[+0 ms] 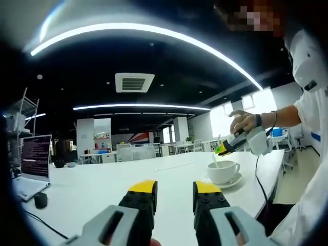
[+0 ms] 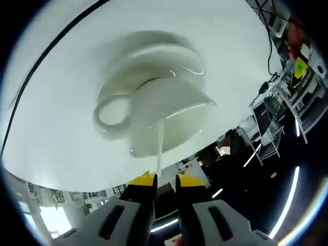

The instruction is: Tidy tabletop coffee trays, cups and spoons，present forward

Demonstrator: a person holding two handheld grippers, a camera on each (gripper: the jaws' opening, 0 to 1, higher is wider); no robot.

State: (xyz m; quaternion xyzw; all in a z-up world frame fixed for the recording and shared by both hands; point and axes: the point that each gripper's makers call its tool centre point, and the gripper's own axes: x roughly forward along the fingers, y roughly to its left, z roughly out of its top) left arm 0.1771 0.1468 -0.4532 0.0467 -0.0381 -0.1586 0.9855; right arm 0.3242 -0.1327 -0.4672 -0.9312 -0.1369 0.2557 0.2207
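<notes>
— So where's the cup (image 1: pixel 223 170) from where you stand?

— Out on the white table (image 1: pixel 102 187), toward the far edge, sitting on its saucer (image 1: pixel 231 182). The person's hand (image 1: pixel 245 121) has the right gripper (image 1: pixel 225 149) angled down over it, tips right at the rim.

— Is it gripping anything?

— Yes, a thin white spoon (image 2: pixel 160 148). In the right gripper view the right gripper (image 2: pixel 165 180) has its yellow-tipped jaws pinched close together on the top of the spoon's handle, and the rest of the spoon runs down into the cup (image 2: pixel 164 110). The view is rolled over, so the table (image 2: pixel 61 102) fills the upper part and the room hangs below.

— Which way does the cup's handle (image 2: pixel 110 115) point?

— Toward the left of that view, clear of the spoon. The saucer (image 2: pixel 148 48) shows as a pale ring behind the cup.

— And the left gripper (image 1: pixel 175 190)?

— Held low over the near part of the table, well apart from the cup. Its jaws stand a narrow gap apart with nothing between them, just bare tabletop ahead.

— Anything else on the table?

— At the left end a laptop (image 1: pixel 33 164) with its screen lit, and a small dark thing (image 1: pixel 40 200) just beside it with a black cable (image 1: pixel 43 225) trailing along the surface. Another dark cable (image 1: pixel 261 184) runs down the right side near the saucer
</notes>
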